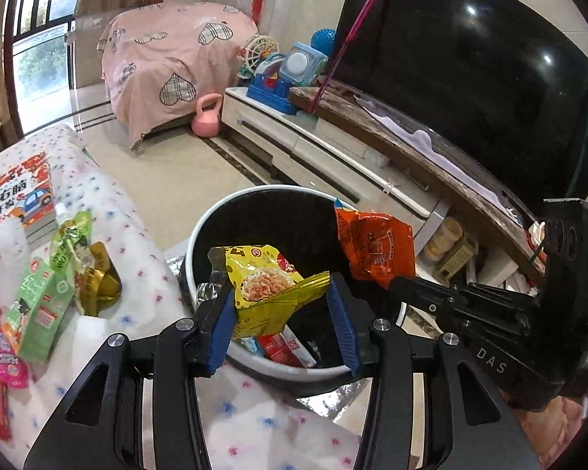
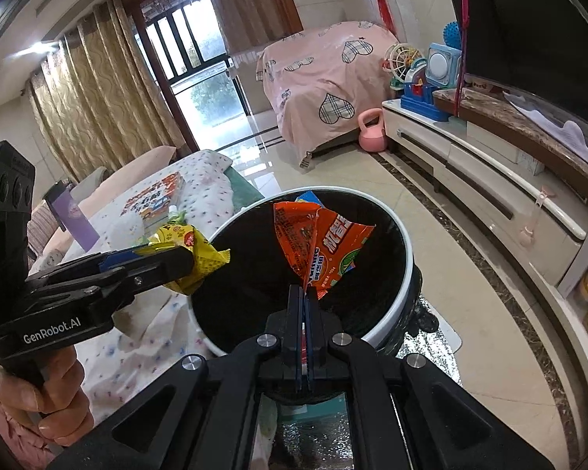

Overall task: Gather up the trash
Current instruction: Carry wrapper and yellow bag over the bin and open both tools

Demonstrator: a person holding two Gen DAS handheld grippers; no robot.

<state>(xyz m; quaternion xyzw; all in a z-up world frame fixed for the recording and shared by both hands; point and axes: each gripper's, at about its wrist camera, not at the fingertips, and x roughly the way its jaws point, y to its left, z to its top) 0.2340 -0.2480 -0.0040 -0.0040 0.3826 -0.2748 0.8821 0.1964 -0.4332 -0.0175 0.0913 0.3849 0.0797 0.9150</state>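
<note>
A round bin with a white rim and black inside stands on the floor beside the covered table; it also shows in the right wrist view. My left gripper hangs over the bin with its jaws wide apart. A yellow noodle wrapper sits between the blue pads and still touches them. My right gripper is shut on an orange snack wrapper and holds it over the bin's mouth. The left gripper with the yellow wrapper shows at the left there. Some wrappers lie inside the bin.
A table with a dotted cloth holds a green carton, a green pouch, gold foil, pink packets and a book. A TV cabinet stands behind the bin.
</note>
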